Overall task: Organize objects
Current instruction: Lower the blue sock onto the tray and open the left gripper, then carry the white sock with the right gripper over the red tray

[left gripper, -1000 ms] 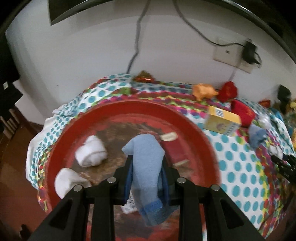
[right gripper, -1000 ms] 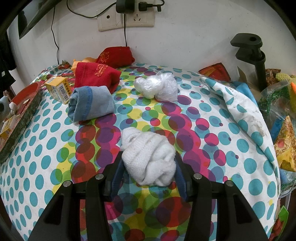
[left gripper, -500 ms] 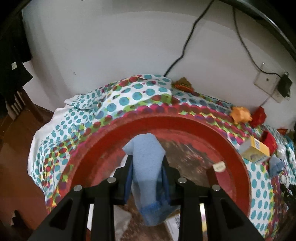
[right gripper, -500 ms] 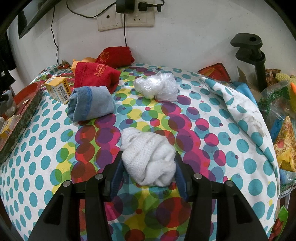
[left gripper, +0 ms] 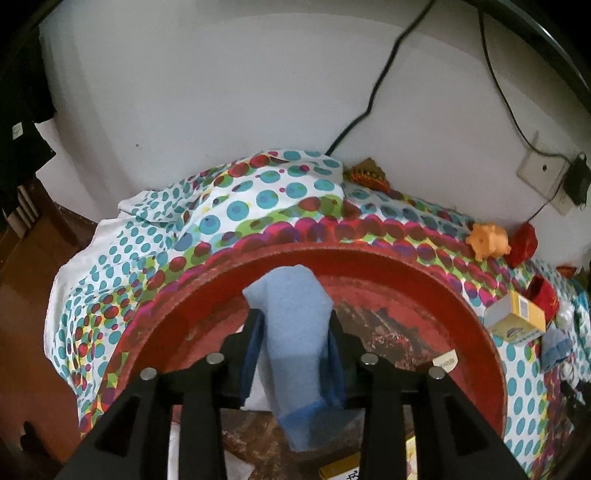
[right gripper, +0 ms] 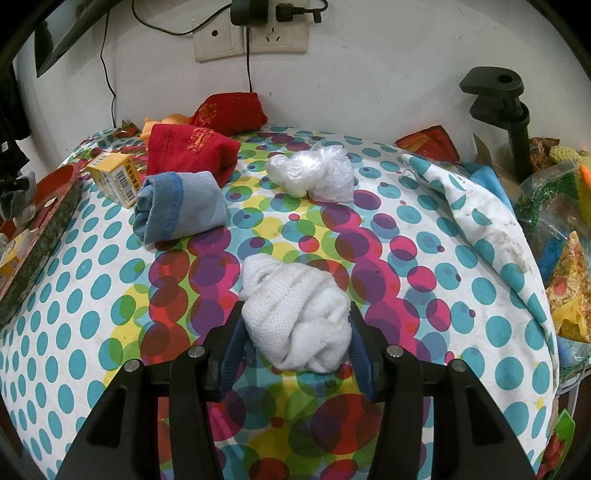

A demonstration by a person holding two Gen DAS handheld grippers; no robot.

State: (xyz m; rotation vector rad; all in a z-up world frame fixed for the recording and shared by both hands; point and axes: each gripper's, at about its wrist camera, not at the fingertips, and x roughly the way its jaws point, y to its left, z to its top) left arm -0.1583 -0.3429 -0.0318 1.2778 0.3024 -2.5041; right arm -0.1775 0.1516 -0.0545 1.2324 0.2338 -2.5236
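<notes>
My left gripper is shut on a light blue sock and holds it over the far left part of a round red tray. The tray's edge also shows in the right wrist view. My right gripper is shut on a rolled white sock resting on the dotted tablecloth. A rolled blue sock, two red socks and a yellow box lie further back on the left.
A clear plastic bag lies mid-table. A black clamp stand and snack bags crowd the right edge. An orange toy and a wall socket with plug are at the back. The tray holds small boxes.
My left gripper has swung left with the blue sock, toward the tray's far left rim; the white socks in the tray have left view. The right gripper has not moved.
</notes>
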